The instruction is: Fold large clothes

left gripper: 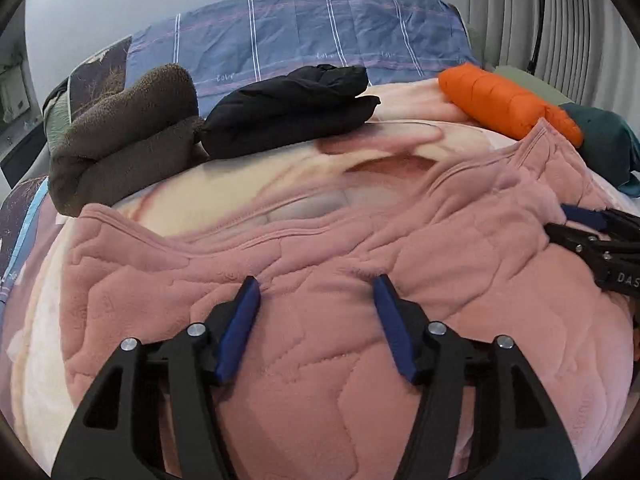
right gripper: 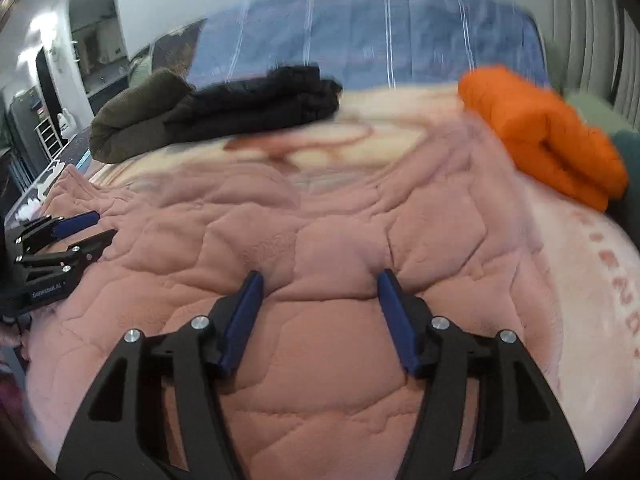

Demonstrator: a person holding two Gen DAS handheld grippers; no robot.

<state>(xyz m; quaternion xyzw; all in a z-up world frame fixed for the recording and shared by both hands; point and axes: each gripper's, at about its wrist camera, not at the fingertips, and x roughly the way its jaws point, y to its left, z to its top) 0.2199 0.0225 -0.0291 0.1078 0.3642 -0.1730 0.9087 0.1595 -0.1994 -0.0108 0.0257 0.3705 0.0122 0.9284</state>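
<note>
Pink quilted fleece garment (left gripper: 320,264) lies spread flat across the near part of the bed, on a cream-and-pink plush blanket (left gripper: 248,176); its stitched hem edge runs across the far side, wavy, with one lifted fold toward the right.

Left claw (left gripper: 316,292) is spread wide, blue pads (left gripper: 240,332) well apart, tips down at the pink fleece near its middle; nothing is pinched between them. Whether the tips actually touch the fabric I cannot tell for sure, though the pile dents a little at each tip.

Right claw (right gripper: 320,288) is also wide apart, holding nothing, tips pressing into the same garment; small puckers show at both tips. Right wrist view is motion-blurred toward the far side.

Each claw appears in the other's view: right one at the right edge of the left wrist view (left gripper: 592,232), left one at the left edge of the right wrist view (right gripper: 76,236), both low over the garment.

Farther back on the bed, a row of folded items: brown fleece bundle (left gripper: 124,136) at left, black puffy bundle (left gripper: 288,112) touching it, orange quilted bundle (left gripper: 504,104) well apart at right, a teal piece (left gripper: 608,144) just beside the orange one. Blue striped bedding (left gripper: 304,32) is behind them against the wall.
</note>
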